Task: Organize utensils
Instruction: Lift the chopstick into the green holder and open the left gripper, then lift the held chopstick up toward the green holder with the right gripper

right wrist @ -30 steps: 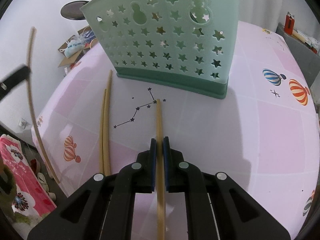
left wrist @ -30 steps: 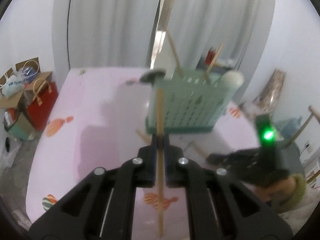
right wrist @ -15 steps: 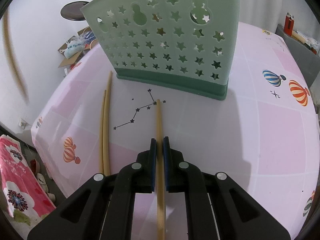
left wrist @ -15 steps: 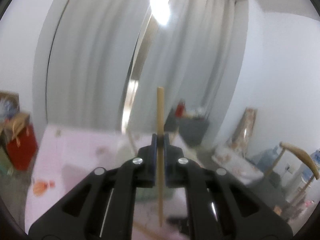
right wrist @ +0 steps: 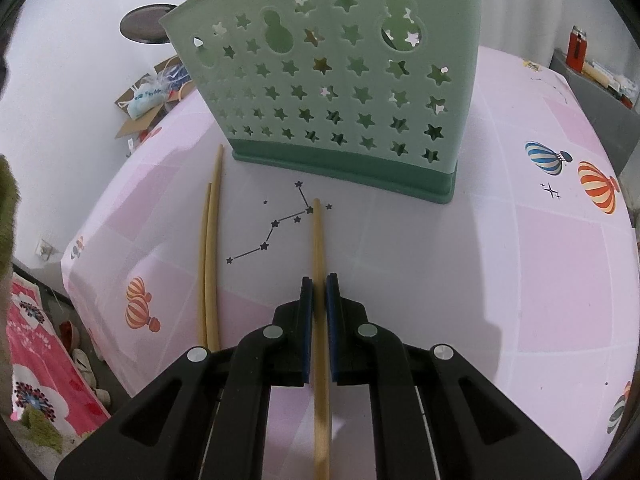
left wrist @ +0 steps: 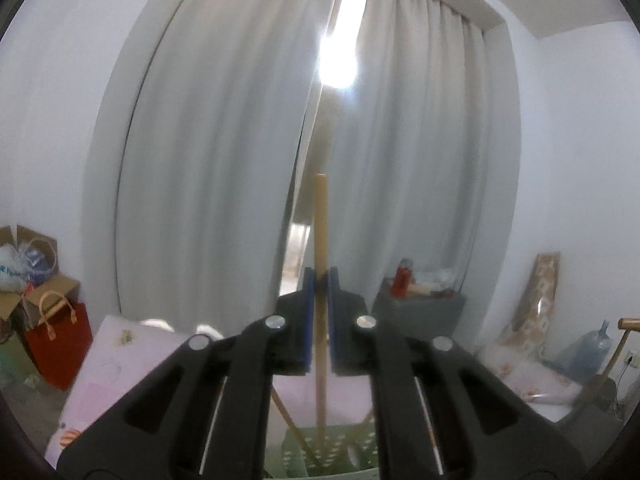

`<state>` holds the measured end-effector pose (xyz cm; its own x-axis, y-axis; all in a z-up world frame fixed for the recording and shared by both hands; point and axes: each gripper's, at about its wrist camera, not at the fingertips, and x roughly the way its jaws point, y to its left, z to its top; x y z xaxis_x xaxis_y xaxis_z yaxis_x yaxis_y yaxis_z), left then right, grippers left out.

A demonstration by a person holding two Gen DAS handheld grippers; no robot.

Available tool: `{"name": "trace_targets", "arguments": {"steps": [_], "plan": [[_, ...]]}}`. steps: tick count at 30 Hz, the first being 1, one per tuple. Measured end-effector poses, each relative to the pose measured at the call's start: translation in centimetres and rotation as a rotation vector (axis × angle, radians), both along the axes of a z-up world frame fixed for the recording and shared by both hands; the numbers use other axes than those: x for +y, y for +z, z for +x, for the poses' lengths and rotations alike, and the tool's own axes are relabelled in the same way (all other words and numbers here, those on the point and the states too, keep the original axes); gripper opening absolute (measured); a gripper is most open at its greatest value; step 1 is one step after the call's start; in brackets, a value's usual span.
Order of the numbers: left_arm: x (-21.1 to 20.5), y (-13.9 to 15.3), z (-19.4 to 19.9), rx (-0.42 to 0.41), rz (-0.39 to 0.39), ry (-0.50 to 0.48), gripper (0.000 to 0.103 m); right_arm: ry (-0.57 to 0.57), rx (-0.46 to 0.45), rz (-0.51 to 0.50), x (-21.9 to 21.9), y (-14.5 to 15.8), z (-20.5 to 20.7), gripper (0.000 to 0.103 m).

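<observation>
- Rising: left gripper (left wrist: 319,280) now looks level at the curtains (left wrist: 224,160); 1 second back it faced the table and the caddy's side. Its pads are clamped on 1 chopstick (left wrist: 321,216), held upright.
- Caddy (left wrist: 296,454) has dropped to the bottom edge of the left view, and the stick's lower end hangs over its open top. Judgement: the stick is lifted clear of the rim and the lowering-in step comes next.
- Right gripper (right wrist: 319,292) unchanged: closed on a 2nd chopstick (right wrist: 318,240) that lies on the pink cloth (right wrist: 520,280), tip just short of the caddy (right wrist: 328,80). Not yet lifted.
- 2 more sticks (right wrist: 211,240) lie side by side on the cloth, left of the right gripper, near the caddy's corner. Judgement: at least 3 sticks are still to be stored.
- Hidden or unclear: caddy compartments are blurred and cut off in the left view, so I cannot tell which slot the stick is over, nor whether its tip is already inside. Sticks already in the caddy are too smeared to count. Rear ends of both held sticks run out of frame.
</observation>
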<state>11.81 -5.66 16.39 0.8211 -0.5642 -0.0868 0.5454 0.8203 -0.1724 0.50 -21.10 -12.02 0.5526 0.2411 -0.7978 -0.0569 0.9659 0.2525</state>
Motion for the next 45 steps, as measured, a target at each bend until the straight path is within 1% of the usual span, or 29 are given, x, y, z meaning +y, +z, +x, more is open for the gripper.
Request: {"name": "trace_targets", "arguments": {"steps": [5, 11, 13, 15, 21, 27, 31, 37, 43, 45], "plan": [[-1.2, -2.8, 1.5, 0.056, 0.038, 0.011, 0.004, 0.001, -0.006, 0.006, -0.1, 0.0, -0.1, 0.007], [-0.9, -5.0, 2.1, 0.175, 0.057, -0.002, 0.005, -0.001, -0.005, 0.014, -0.1, 0.0, 0.0, 0.007], [-0.3, -5.4, 1.8, 0.197, 0.073, -0.008, 0.011, -0.001, -0.002, 0.016, -0.2, -0.1, 0.1, 0.007], [0.6, -5.3, 1.3, 0.203, 0.079, -0.002, 0.033, 0.001, 0.0, 0.01, -0.1, 0.0, 0.0, 0.007], [1.9, -5.4, -1.0, 0.179, 0.13, 0.007, 0.051, 0.004, 0.002, -0.005, 0.2, 0.0, 0.2, 0.007], [2.8, -5.1, -3.6, 0.149, 0.158, -0.006, 0.063, 0.011, 0.009, -0.016, 0.3, 0.1, 0.4, 0.007], [3.3, -5.8, -5.3, 0.159, 0.194, -0.037, 0.066, 0.014, 0.006, -0.025, 0.5, 0.0, 0.6, 0.007], [4.4, -8.1, -7.3, 0.222, 0.228, -0.076, 0.069, 0.011, 0.004, -0.014, 0.3, 0.1, 0.6, 0.007], [5.9, -10.8, -7.9, 0.3, 0.265, -0.063, 0.07, 0.013, -0.027, 0.005, 0.0, 1.3, 0.1, 0.007], [6.3, -11.2, -7.6, 0.318, 0.269, -0.049, 0.07, 0.014, -0.042, 0.006, -0.1, 1.9, -0.1, 0.007]]}}
